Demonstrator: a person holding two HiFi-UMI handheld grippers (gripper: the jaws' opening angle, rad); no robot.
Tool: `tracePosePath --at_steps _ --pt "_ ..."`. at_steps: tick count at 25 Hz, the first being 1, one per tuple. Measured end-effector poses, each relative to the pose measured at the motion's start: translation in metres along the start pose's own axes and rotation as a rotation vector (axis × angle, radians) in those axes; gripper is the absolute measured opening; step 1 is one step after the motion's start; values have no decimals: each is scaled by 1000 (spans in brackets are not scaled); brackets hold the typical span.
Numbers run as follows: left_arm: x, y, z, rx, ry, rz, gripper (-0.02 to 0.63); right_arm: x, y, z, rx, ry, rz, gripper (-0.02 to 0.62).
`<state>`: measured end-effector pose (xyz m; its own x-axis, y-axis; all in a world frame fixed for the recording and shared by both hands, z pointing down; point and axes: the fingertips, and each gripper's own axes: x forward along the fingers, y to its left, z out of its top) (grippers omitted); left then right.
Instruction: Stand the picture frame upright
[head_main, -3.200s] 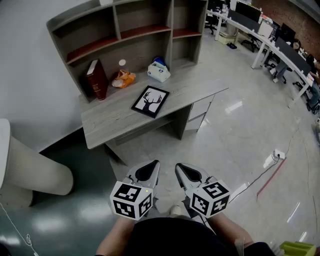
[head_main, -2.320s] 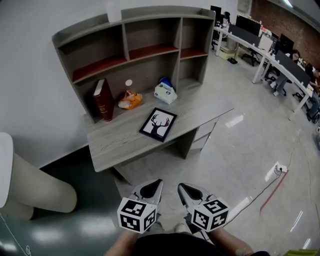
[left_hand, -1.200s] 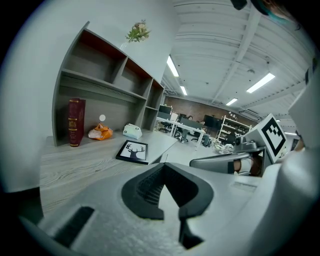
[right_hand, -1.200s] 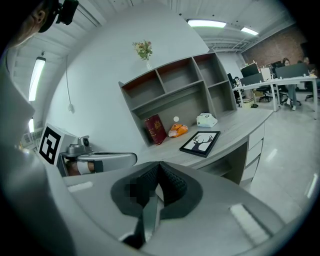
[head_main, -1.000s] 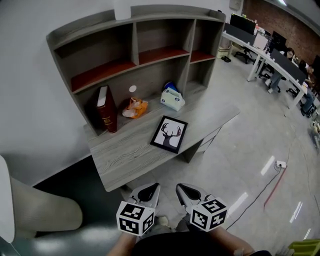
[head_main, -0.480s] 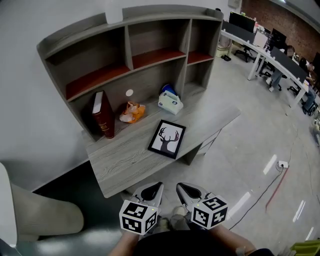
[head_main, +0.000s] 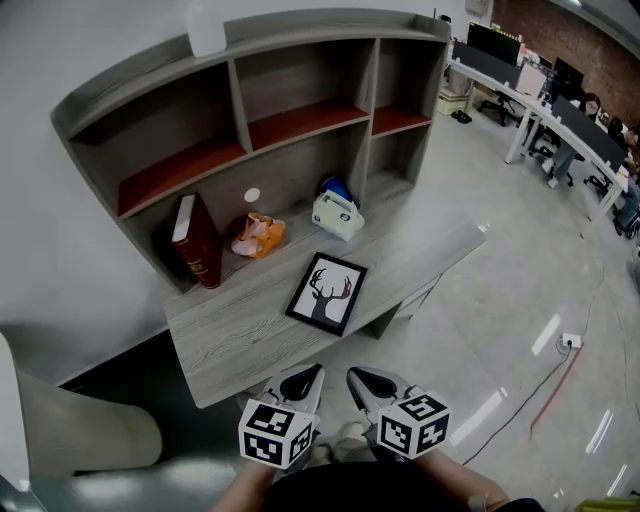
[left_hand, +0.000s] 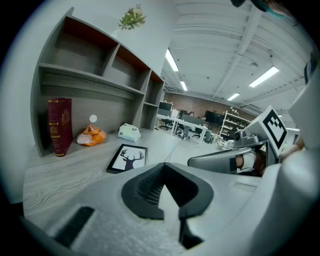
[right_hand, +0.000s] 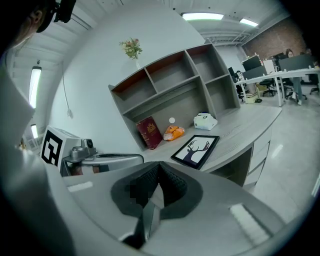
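We held the left tongs (head_main: 302, 379) and right tongs (head_main: 362, 381) shut and empty, short of the worktop (head_main: 240, 325), where the frame (head_main: 326, 292) lay flat straight ahead between them, its long axis running away from us, neither hand clearly nearer.

I am holding the left tool (head_main: 306, 376) low in front of my body, with the right tool (head_main: 360, 380) sitting just beside it on its right. Both are pointing forward and tilting slightly down. Each tool's jaws are pressing fully together, gripping nothing. My forearms (head_main: 238, 487) are reaching in behind the tools, under their marker cubes (head_main: 275, 432).
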<state>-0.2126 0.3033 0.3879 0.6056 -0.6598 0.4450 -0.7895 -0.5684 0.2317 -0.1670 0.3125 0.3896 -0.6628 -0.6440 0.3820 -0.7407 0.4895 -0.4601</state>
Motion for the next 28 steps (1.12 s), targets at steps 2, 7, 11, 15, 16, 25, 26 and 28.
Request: tracePosePath --at_steps 2,7,11,15,16,25,26,28 --pt "10 -1 5 3 3 5 -5 2 -8 5 2 1 8 -3" --pt "30 -5 12 17 7 17 -5 5 -27 13 -11 3 21 -2" --pt "40 -5 13 17 10 36 -5 5 -39 17 -16 0 29 -2" --pt "48 -8 10 10 23 43 -5 4 -49 19 -13 3 29 -3" --pt "50 -8 10 11 26 42 -5 4 -50 20 -11 2 29 -2" --pt "64 -9 9 47 59 44 -5 3 -63 27 -14 -17 32 -2" --pt "66 -7 10 37 58 41 -5 4 -64 28 -6 -20 37 -2" --pt "71 -4 13 25 56 33 -5 6 -70 30 6 -20 30 -3"
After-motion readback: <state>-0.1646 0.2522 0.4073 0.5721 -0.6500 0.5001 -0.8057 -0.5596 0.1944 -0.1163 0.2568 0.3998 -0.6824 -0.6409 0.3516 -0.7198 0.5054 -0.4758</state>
